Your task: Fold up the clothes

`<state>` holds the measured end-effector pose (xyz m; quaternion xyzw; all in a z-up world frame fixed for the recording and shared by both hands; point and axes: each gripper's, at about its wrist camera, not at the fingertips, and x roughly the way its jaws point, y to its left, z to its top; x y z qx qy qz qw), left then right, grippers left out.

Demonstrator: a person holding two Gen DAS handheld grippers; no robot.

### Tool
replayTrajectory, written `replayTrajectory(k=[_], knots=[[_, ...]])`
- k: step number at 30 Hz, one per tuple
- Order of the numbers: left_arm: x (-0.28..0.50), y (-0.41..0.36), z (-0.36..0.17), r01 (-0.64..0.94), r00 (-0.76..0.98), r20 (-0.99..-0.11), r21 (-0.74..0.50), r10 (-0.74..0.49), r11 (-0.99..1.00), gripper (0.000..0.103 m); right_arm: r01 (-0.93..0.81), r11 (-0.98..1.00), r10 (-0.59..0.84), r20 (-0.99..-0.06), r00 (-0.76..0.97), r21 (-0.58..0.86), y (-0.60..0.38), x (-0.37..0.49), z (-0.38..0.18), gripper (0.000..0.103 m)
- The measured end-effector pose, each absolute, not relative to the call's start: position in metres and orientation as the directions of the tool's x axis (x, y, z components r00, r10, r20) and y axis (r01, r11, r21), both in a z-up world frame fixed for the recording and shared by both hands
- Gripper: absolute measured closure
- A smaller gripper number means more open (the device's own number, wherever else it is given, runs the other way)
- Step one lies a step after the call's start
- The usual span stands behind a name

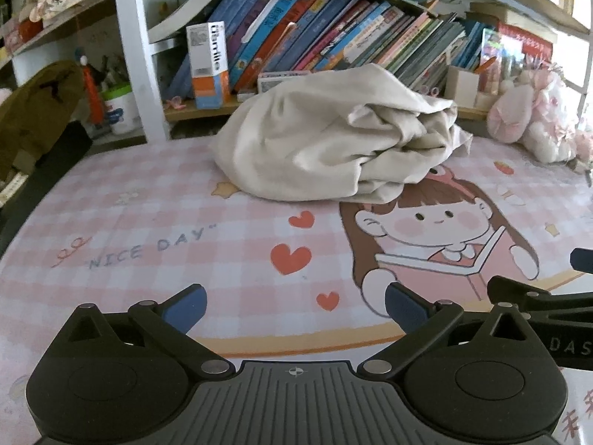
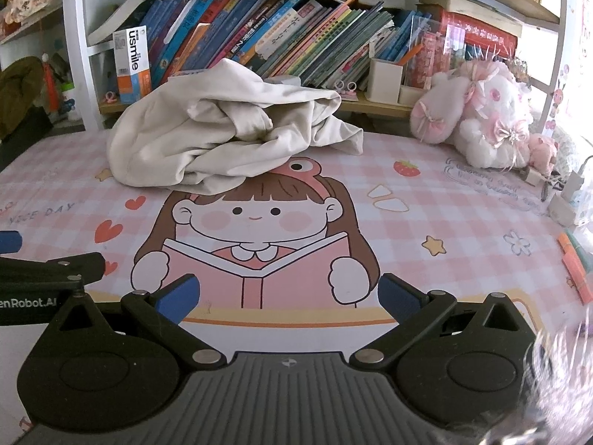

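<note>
A cream garment (image 1: pixel 330 137) lies crumpled in a heap at the far side of the pink checked desk mat (image 1: pixel 148 222), against the bookshelf. The right wrist view shows the same heap (image 2: pixel 222 141) at upper left, above the mat's cartoon girl. My left gripper (image 1: pixel 294 306) is open, low over the mat's near edge, well short of the garment, with nothing between its blue pads. My right gripper (image 2: pixel 289 296) is also open and empty, hovering over the printed book. Each view catches part of the other gripper at its side edge.
A shelf of leaning books (image 1: pixel 333 29) and an orange-white box (image 1: pixel 207 63) stand behind the heap. Pink plush toys (image 2: pixel 478 118) sit at the back right. Pens and small items (image 2: pixel 574 259) lie along the mat's right edge (image 2: pixel 556 222). A brown bag (image 1: pixel 33 111) sits at left.
</note>
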<state>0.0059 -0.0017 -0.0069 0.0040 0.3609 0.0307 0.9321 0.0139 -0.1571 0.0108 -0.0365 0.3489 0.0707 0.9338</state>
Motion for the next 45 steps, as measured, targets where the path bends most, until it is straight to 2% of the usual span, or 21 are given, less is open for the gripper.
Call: replayTrajectory(k=[8,17,25,32,36,38,40,42,44,45], knots=[[0.041,0.001,-0.007,0.024,0.768,-0.639,-0.017,-0.030,1.000,0.004,-0.111,0.994,0.085,-0.662,0.745,0.004,-0.164,0.008,0.019,0.000],[0.085,-0.030,-0.013,0.174,0.786,-0.610,0.067,-0.097,0.983,0.004,-0.120,0.993,0.101,-0.678,0.728,0.020,-0.165,-0.008,0.019,0.000],[0.112,-0.050,-0.016,0.165,0.790,-0.610,0.110,-0.064,0.980,0.004,-0.177,0.983,0.167,-0.654,0.738,0.051,-0.175,-0.008,0.017,0.000],[0.152,-0.073,-0.021,0.124,0.796,-0.605,0.185,0.013,0.975,0.004,-0.209,0.978,0.154,-0.674,0.723,-0.001,-0.201,-0.008,0.015,0.000],[0.178,-0.075,-0.024,0.063,0.782,-0.620,0.185,0.067,0.981,0.006,-0.227,0.973,0.150,-0.669,0.728,-0.029,-0.217,-0.014,0.021,0.000],[0.184,-0.071,-0.024,0.029,0.781,-0.619,0.170,0.084,0.985,0.015,-0.246,0.968,0.154,-0.671,0.726,-0.045,-0.222,-0.017,0.023,0.000],[0.188,-0.067,-0.024,0.000,0.780,-0.618,0.150,0.093,0.989,0.037,-0.269,0.961,0.161,-0.666,0.728,-0.063,-0.226,-0.019,0.026,0.000],[0.186,-0.061,-0.022,-0.012,0.775,-0.626,0.120,0.085,0.993,0.075,-0.290,0.954,0.170,-0.652,0.739,-0.080,-0.229,-0.022,0.028,0.000],[0.179,-0.052,-0.017,-0.020,0.775,-0.628,0.089,0.071,0.996,0.086,-0.313,0.945,0.183,-0.639,0.747,-0.096,-0.230,-0.024,0.029,0.000],[0.174,-0.048,-0.014,-0.022,0.775,-0.629,0.069,0.060,0.997,0.088,-0.327,0.940,0.194,-0.634,0.748,-0.100,-0.230,-0.024,0.030,0.000]])
